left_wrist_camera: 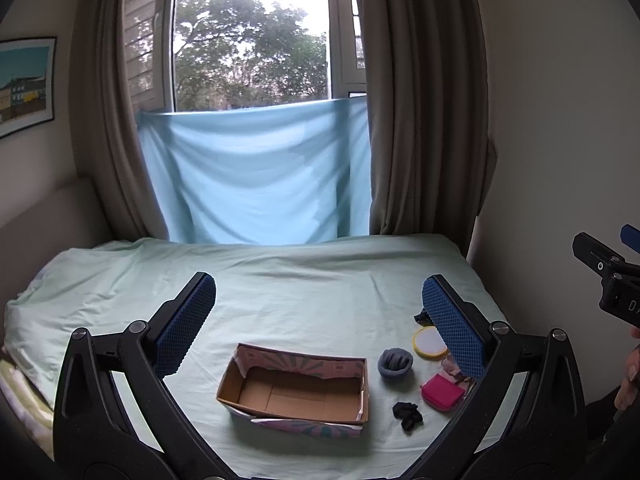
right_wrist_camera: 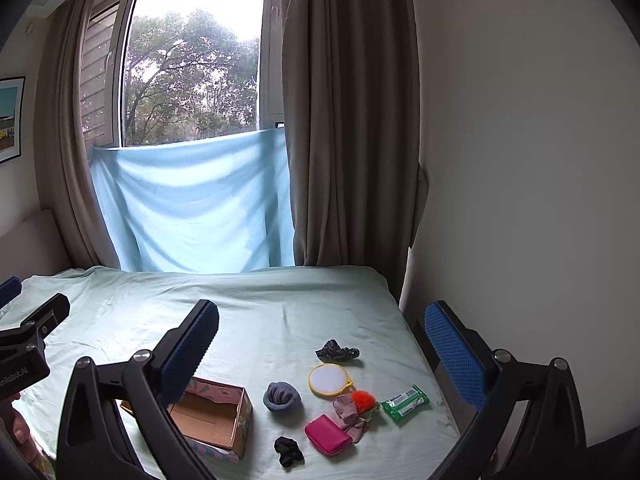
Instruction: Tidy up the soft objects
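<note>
An empty open cardboard box (left_wrist_camera: 296, 392) (right_wrist_camera: 212, 416) sits on the bed. To its right lie a rolled grey sock (left_wrist_camera: 395, 363) (right_wrist_camera: 281, 397), a black scrunchie (left_wrist_camera: 407, 415) (right_wrist_camera: 288, 451), a pink pouch (left_wrist_camera: 442, 392) (right_wrist_camera: 327, 434), a round yellow-rimmed mirror (left_wrist_camera: 429, 342) (right_wrist_camera: 329, 379), a pink sock with an orange pom-pom (right_wrist_camera: 354, 410), a dark patterned scrunchie (right_wrist_camera: 336, 351) and a green tissue pack (right_wrist_camera: 405, 403). My left gripper (left_wrist_camera: 318, 312) is open and empty above the box. My right gripper (right_wrist_camera: 322, 340) is open and empty above the items.
The bed has a pale green sheet (left_wrist_camera: 300, 280) and runs back to a window with brown curtains (left_wrist_camera: 424, 120) and a hanging blue cloth (left_wrist_camera: 256, 176). A white wall (right_wrist_camera: 528, 200) borders the bed's right edge. The right gripper's body (left_wrist_camera: 608, 276) shows at the left view's right edge.
</note>
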### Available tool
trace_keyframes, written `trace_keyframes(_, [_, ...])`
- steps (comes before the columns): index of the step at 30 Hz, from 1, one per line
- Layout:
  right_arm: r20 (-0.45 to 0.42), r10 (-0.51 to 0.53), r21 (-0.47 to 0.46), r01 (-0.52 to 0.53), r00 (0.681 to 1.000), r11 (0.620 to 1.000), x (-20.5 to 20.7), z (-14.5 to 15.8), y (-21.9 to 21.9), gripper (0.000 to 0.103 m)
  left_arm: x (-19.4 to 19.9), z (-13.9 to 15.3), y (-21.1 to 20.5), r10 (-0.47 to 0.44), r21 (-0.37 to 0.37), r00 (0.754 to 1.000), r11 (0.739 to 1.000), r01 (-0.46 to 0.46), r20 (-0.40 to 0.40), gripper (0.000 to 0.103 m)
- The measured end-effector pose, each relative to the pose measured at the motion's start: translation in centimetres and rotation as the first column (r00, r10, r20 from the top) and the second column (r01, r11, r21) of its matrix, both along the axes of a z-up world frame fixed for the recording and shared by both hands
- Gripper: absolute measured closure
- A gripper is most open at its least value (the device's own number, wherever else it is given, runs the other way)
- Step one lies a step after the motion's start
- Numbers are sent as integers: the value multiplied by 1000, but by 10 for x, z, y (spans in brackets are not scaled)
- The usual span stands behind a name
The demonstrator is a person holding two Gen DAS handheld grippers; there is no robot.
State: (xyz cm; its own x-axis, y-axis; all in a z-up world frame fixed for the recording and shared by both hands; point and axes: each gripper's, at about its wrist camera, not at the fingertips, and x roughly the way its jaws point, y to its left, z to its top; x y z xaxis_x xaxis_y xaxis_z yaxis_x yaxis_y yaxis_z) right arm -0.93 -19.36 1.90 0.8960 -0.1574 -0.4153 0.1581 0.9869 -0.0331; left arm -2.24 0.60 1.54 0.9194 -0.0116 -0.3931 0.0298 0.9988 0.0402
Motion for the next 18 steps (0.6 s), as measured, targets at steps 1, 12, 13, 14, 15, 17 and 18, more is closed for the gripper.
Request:
trace_keyframes(1, [0,0,0,0,1000,1000,0,0,0,0,0,0,0,0,1,1000,1000,0,0,1])
trace_keyframes(12, [-7,7,3,-7,1000,1000,3,0,3,0,1,-1,1,0,2,1000,1000,0,-6,1])
trace_keyframes(13, [-9,9,3,-9,1000,1000,4,0,4,0,2,-1,1,1,2,1000,1000,0,-6,1])
trace_keyframes(14, [-9,9,2,-9,1000,1000,4,0,5,0,2,-1,1,0,2,1000,1000,0,-7,1])
trace_keyframes(15, [-10,10,1,-10,1000,1000,5,0,5,0,2,-1,1,0,2,1000,1000,0,-8,1])
trace_keyframes(17, [-13,11,2,-11,1000,1000,7,0,6,0,3,-2,1,0,2,1000,1000,0,-10,1])
trace_keyframes(18, [-13,11,3,-11,1000,1000,7,0,6,0,4,-2,1,0,2,1000,1000,0,-11,1])
